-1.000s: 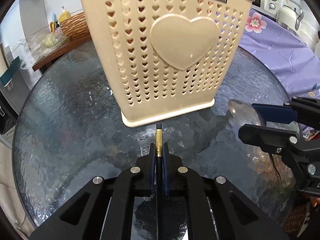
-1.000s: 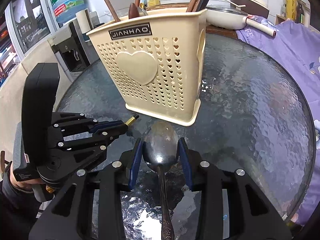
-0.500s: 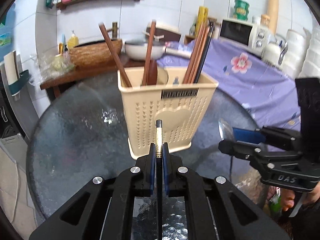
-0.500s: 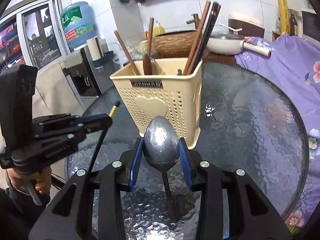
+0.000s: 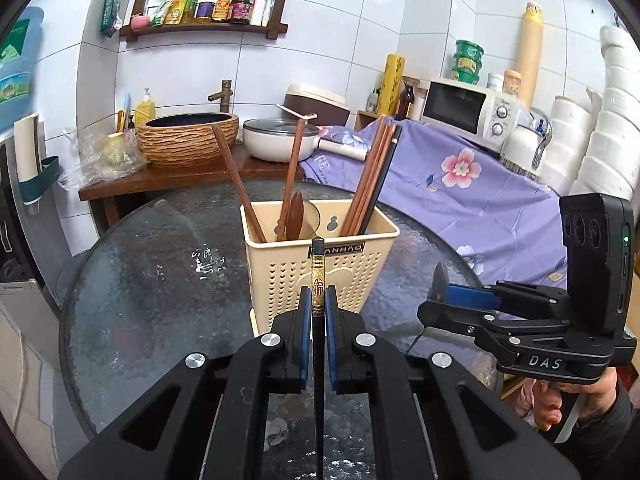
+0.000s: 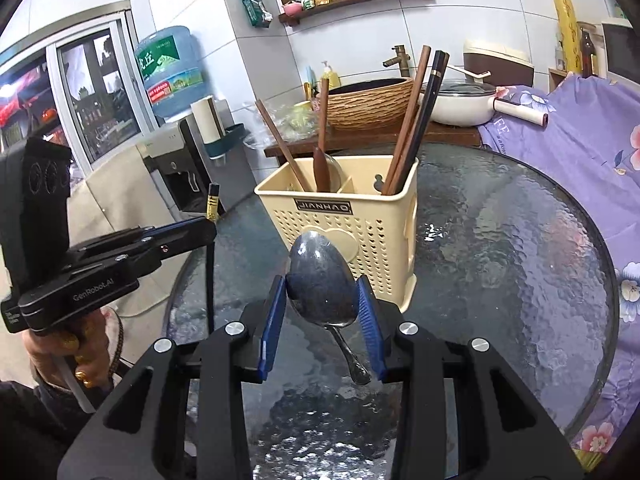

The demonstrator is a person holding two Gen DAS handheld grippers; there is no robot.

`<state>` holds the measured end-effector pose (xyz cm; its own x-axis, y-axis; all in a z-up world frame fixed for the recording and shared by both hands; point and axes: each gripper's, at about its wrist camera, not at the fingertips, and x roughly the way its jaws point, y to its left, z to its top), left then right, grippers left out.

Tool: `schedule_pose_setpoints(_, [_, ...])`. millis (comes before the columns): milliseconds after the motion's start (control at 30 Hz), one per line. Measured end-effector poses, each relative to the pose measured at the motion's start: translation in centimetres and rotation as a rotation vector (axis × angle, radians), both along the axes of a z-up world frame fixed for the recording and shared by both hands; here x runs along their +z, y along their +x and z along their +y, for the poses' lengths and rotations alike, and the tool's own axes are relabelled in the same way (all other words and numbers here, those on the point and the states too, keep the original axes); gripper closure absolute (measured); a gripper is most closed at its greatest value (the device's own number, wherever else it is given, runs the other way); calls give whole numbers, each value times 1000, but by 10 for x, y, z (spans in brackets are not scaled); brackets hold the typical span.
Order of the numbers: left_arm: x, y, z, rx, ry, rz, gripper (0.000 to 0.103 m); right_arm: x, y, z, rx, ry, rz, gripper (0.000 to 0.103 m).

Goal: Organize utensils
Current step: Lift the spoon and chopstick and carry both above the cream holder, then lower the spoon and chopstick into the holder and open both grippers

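A cream plastic utensil holder (image 5: 320, 276) with heart holes stands on the round glass table (image 5: 152, 280); it holds several wooden chopsticks, a black chopstick and a wooden spoon. It also shows in the right wrist view (image 6: 352, 232). My left gripper (image 5: 318, 308) is shut on a black chopstick with a gold band (image 5: 318, 280), held upright above the table, near the holder's front. My right gripper (image 6: 324, 300) is shut on a metal spoon (image 6: 320, 280) by its bowl, handle hanging down. The right gripper (image 5: 440, 300) is to the right of the left one (image 6: 208, 228).
A wooden counter (image 5: 168, 176) behind the table carries a woven basin (image 5: 188, 136) and a white pot (image 5: 280, 140). A purple floral cloth (image 5: 460, 184) covers the surface at right, with a microwave (image 5: 468, 108). A water dispenser (image 6: 176, 152) stands at left.
Both grippers have risen and tilted up from low over the table. The holder, close and large a second ago, now looks smaller and farther. Both still hold their utensils.
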<state>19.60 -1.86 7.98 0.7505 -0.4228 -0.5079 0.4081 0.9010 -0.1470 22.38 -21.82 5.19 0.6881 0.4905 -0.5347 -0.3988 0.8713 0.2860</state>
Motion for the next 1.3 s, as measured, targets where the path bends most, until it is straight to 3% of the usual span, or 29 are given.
schedule_pose_setpoints(333, [34,-5,8,-23,-48,-60,96,34,4,-5,34,96,-3,66])
schedule_pose_setpoints(633, [107,-13,7,-40,-74,-217,96,99,11,-2,45,104,-110,66])
schedule_pose_setpoints(867, [154,1,6,37,-87,-321,96,142,31,2,18,106,-190,66])
schedule_pose_setpoints(1100, [159,38,9,137,-103,-321,96,144,56,8,-21,88,-222,66])
schedule_pose_setpoints(1300, [129,66,8,175,-106,-267,96,113,76,11,-44,66,-177,66])
